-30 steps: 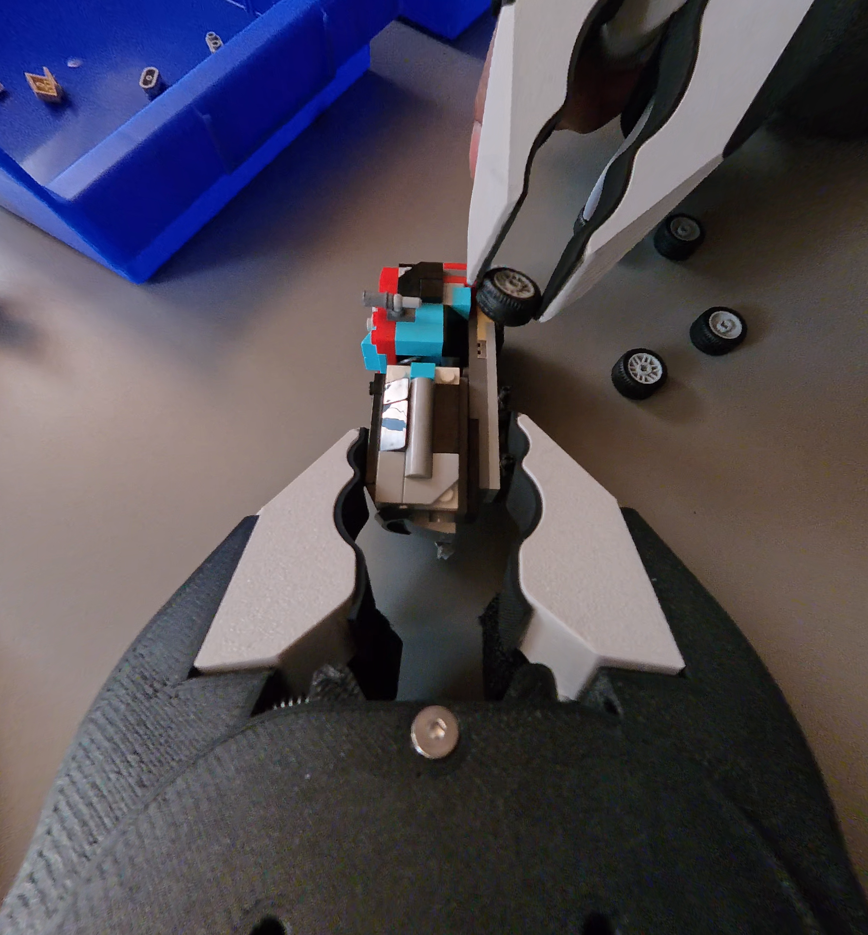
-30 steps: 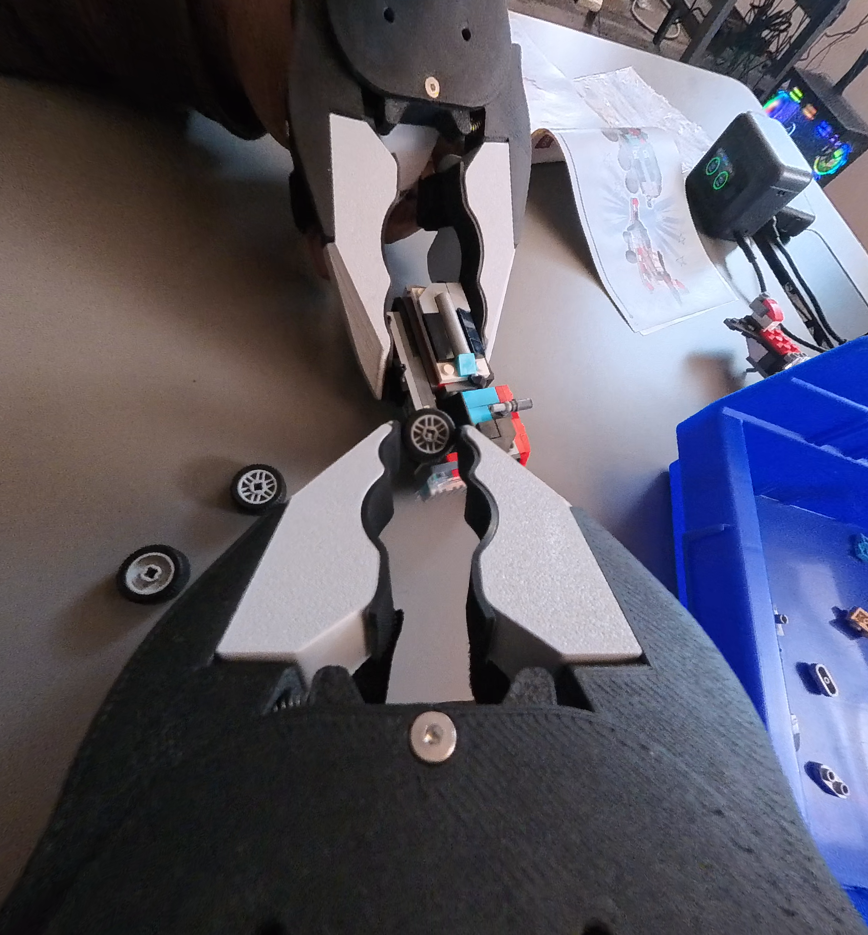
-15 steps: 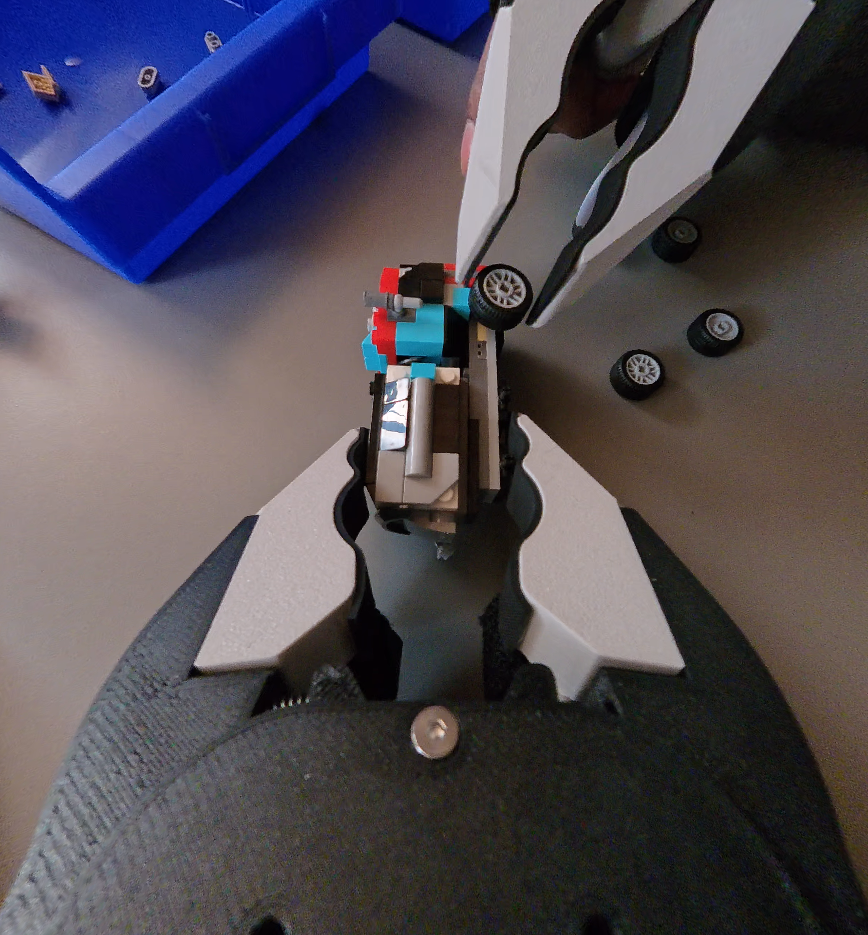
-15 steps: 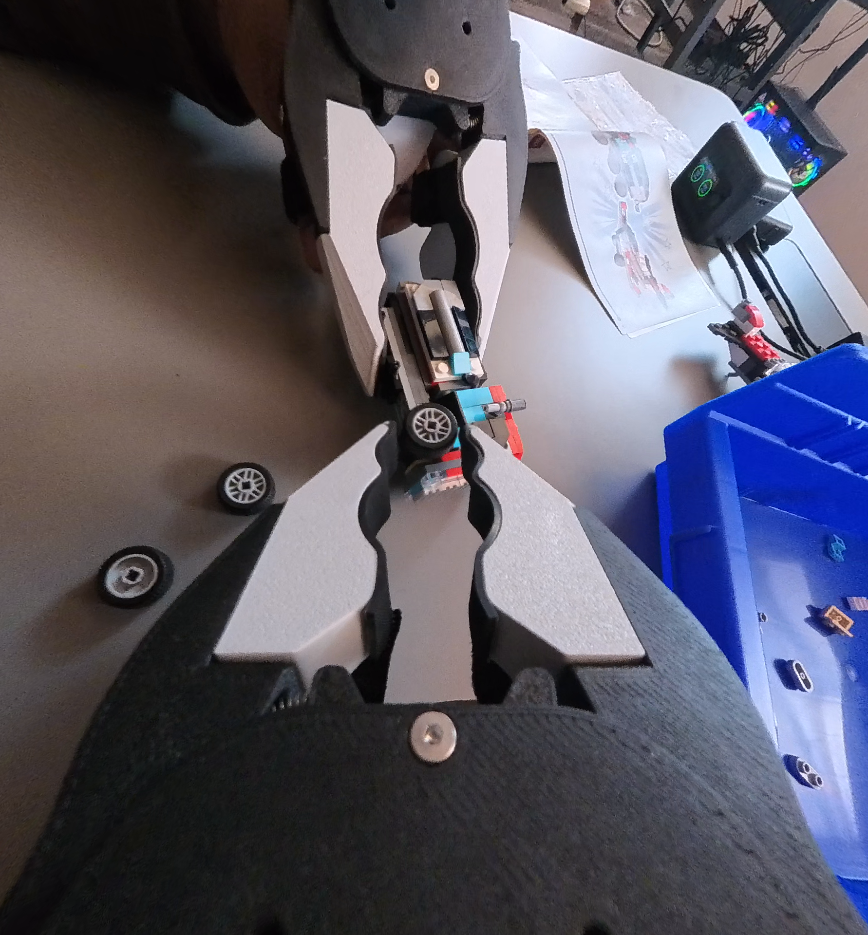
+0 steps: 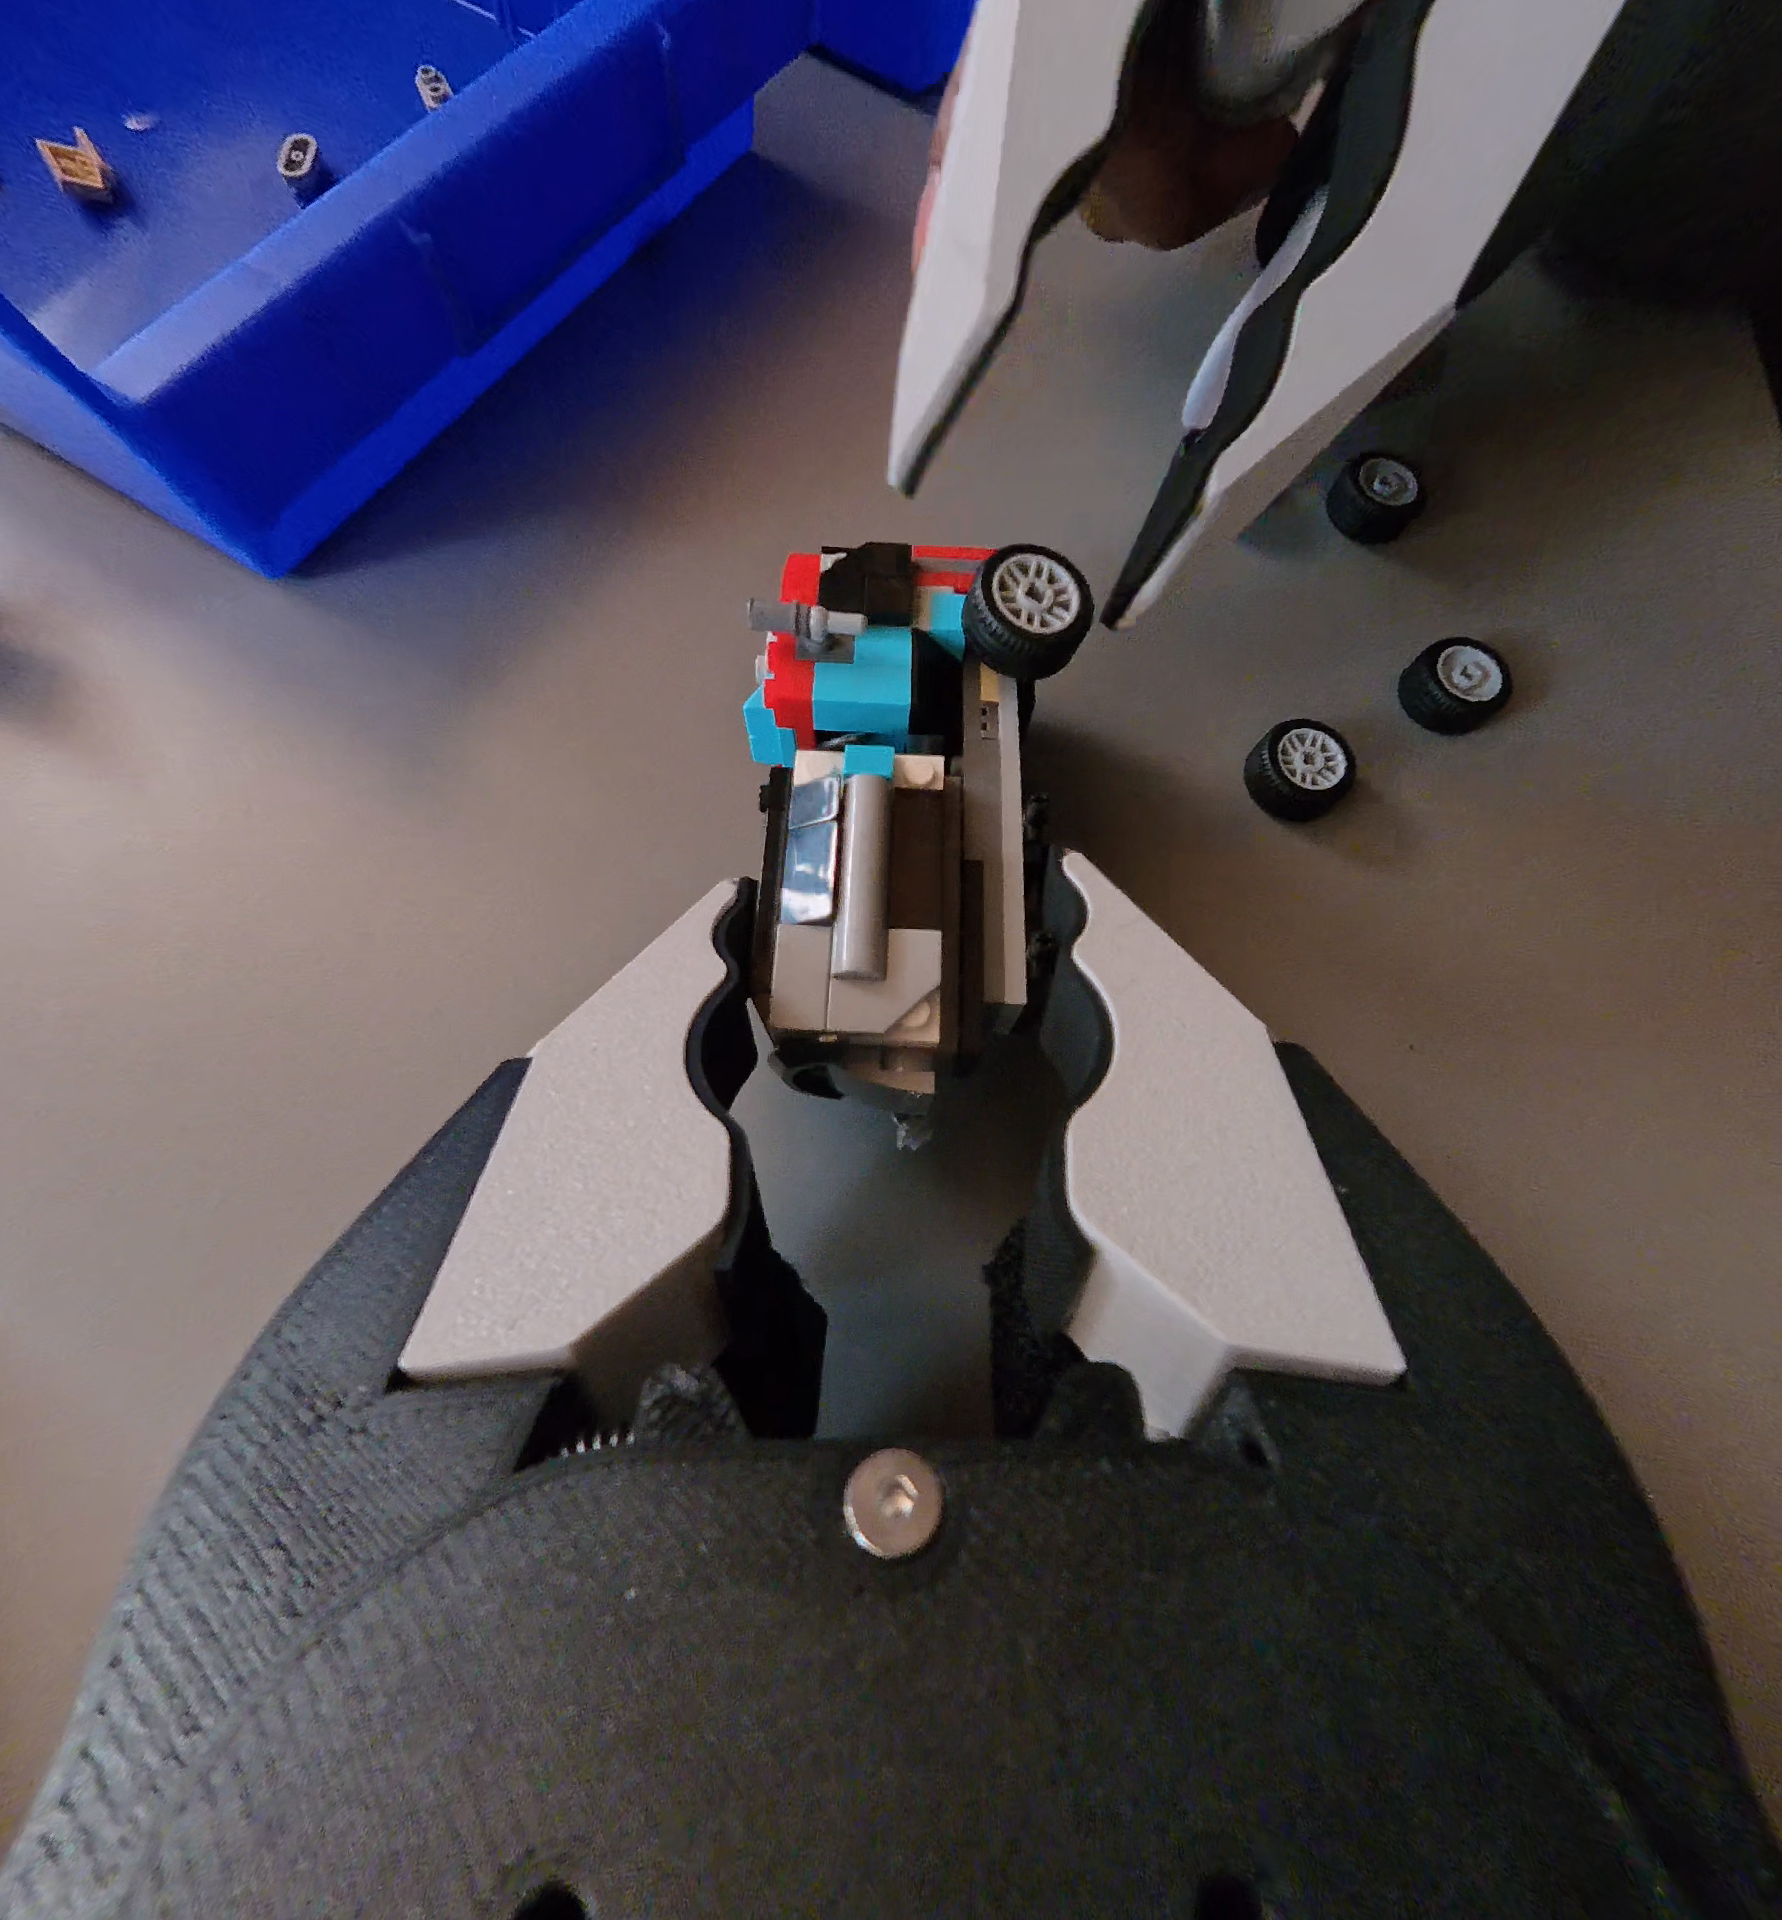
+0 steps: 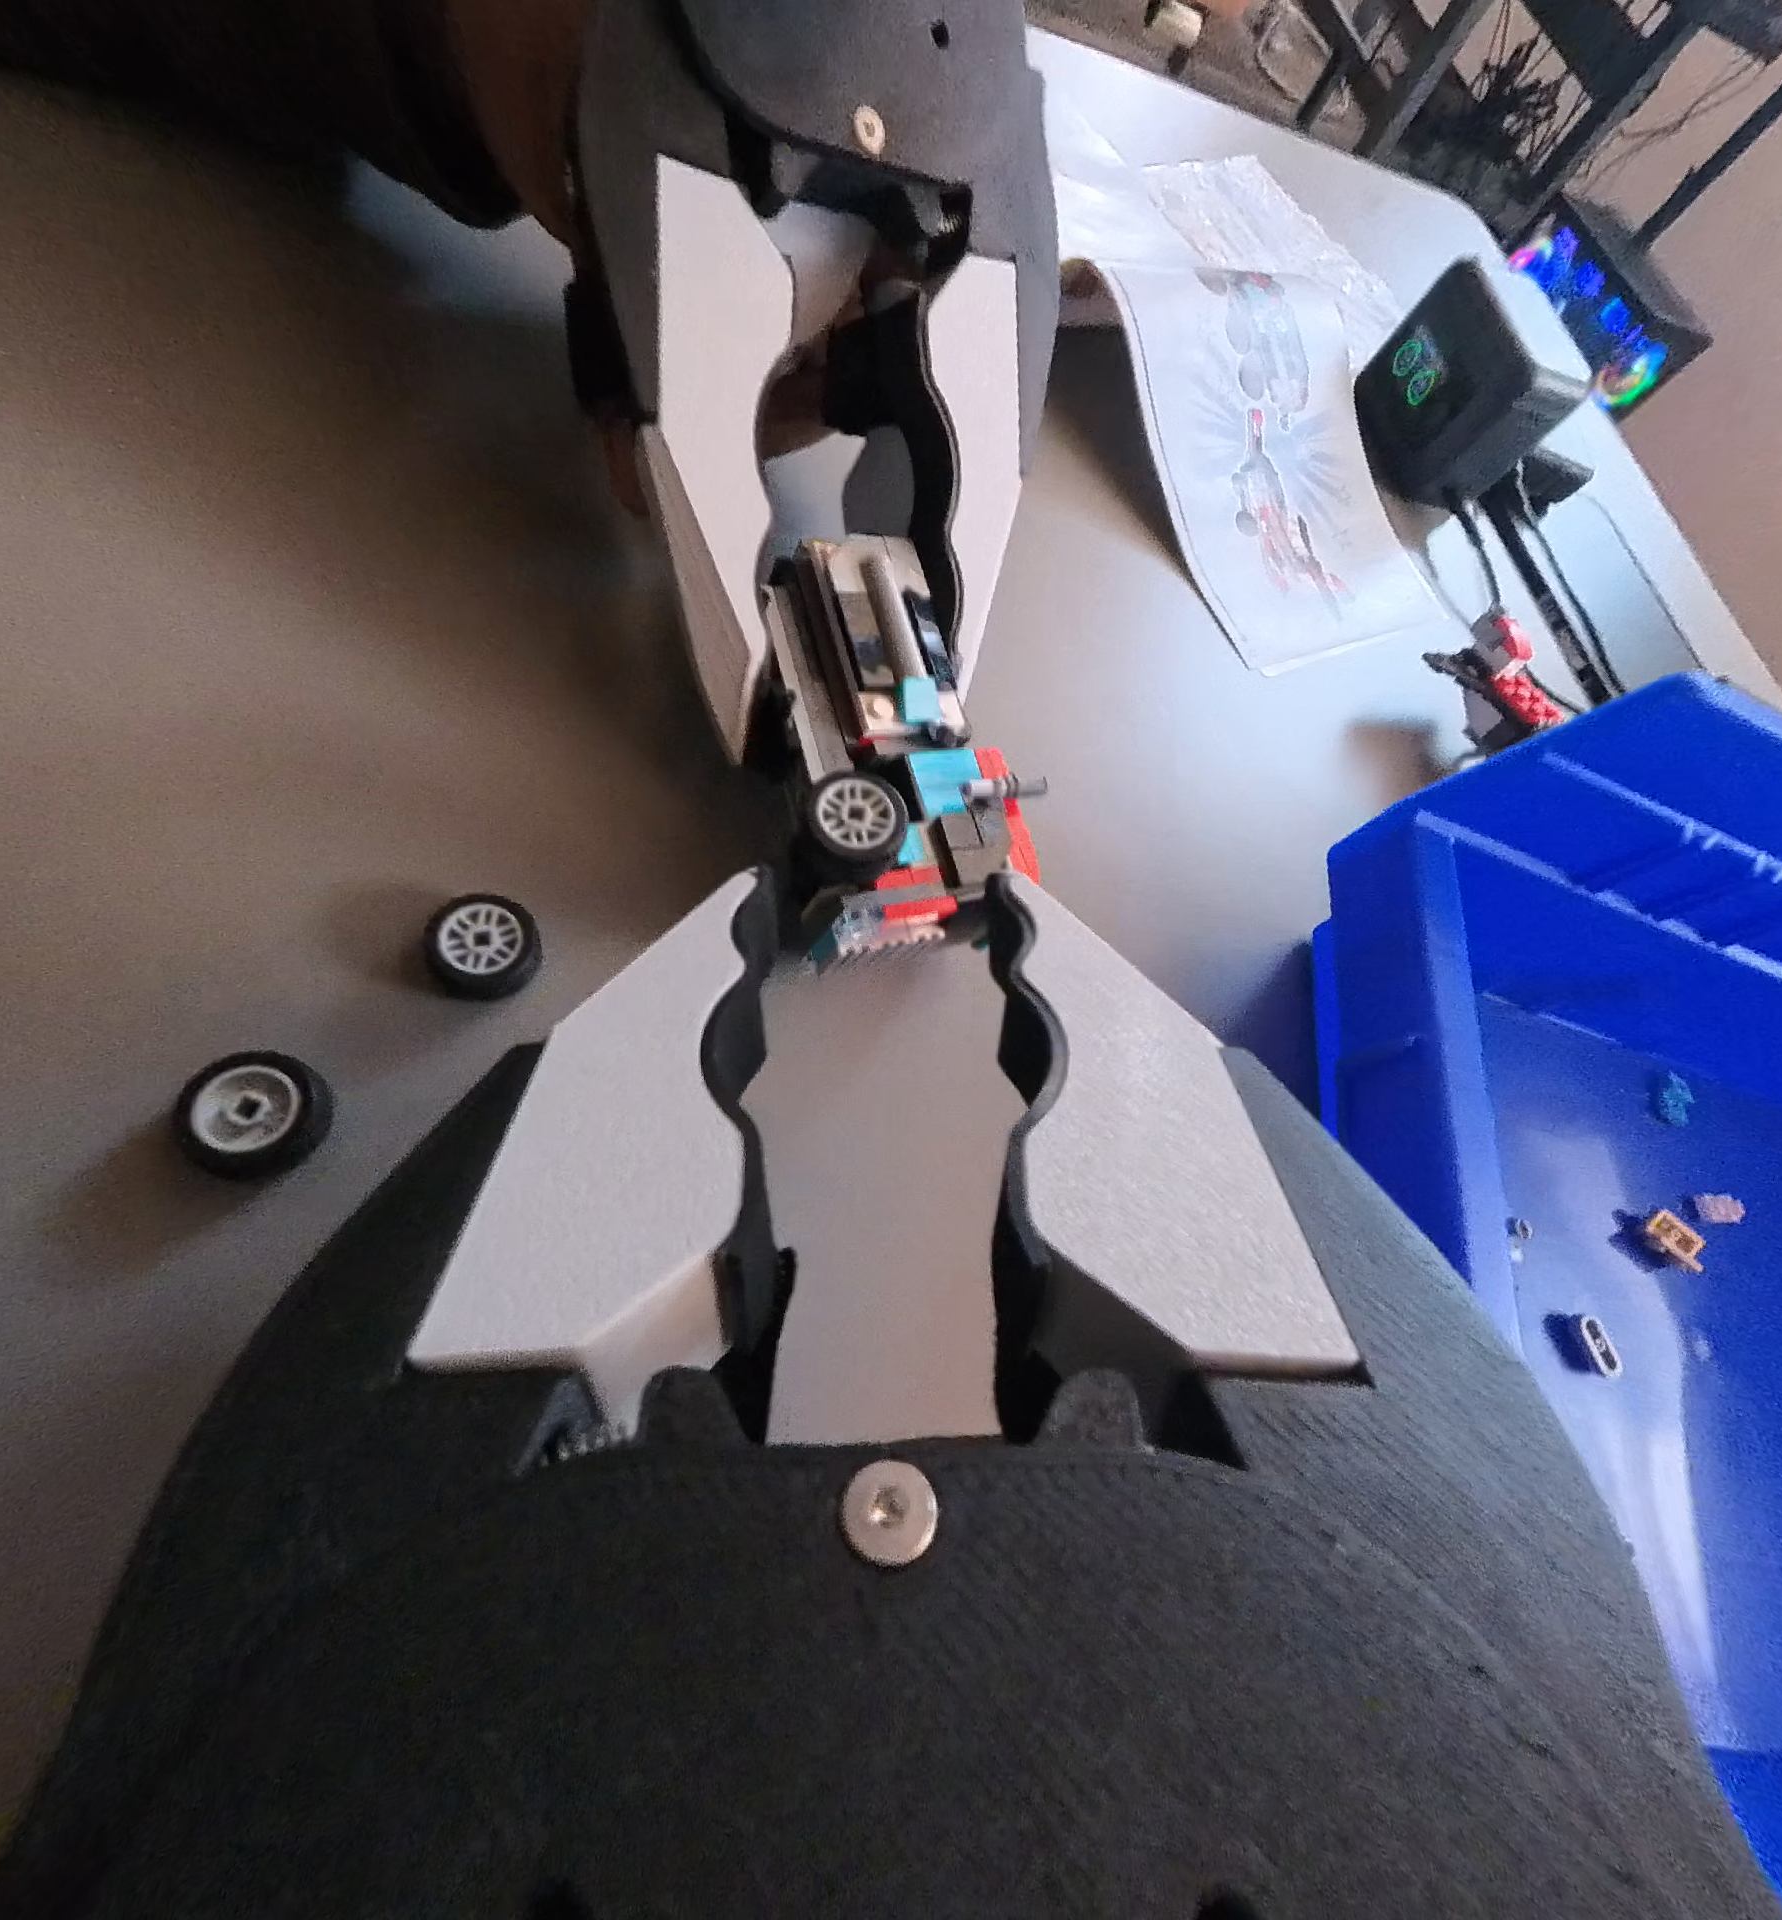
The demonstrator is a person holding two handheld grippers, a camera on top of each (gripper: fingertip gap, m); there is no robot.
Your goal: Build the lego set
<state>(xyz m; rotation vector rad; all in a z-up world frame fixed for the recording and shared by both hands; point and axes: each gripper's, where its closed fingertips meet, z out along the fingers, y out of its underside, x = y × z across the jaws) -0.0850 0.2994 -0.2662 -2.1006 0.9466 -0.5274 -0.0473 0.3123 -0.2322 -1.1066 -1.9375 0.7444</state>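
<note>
My left gripper point(image 5: 897, 883) is shut on a toy brick car point(image 5: 887, 831), grey at the rear and red and teal at the front, tilted on its side above the table. A black wheel with a grey rim point(image 5: 1027, 608) sits on the car's front. My right gripper point(image 5: 1012, 551) is open just beyond that wheel, its pads off it. In the right wrist view the right gripper point(image 6: 876, 894) stands open at the car's point(image 6: 918, 821) front end, with the wheel point(image 6: 856, 816) just ahead and the left gripper point(image 6: 856, 707) holding the rear.
Three loose wheels point(image 5: 1300, 767) point(image 5: 1455, 681) point(image 5: 1375, 494) lie on the table to the right. A blue bin point(image 5: 347, 343) with small parts stands at the far left. An instruction sheet point(image 6: 1271, 468), a black device point(image 6: 1458, 384) and a small red model point(image 6: 1500, 675) lie beyond. Left tips to right tips: about 6 centimeters.
My right gripper was shut on the wheel at the car's front. It has opened and drawn back a little, and the wheel stays on the car. The left gripper keeps its hold.
</note>
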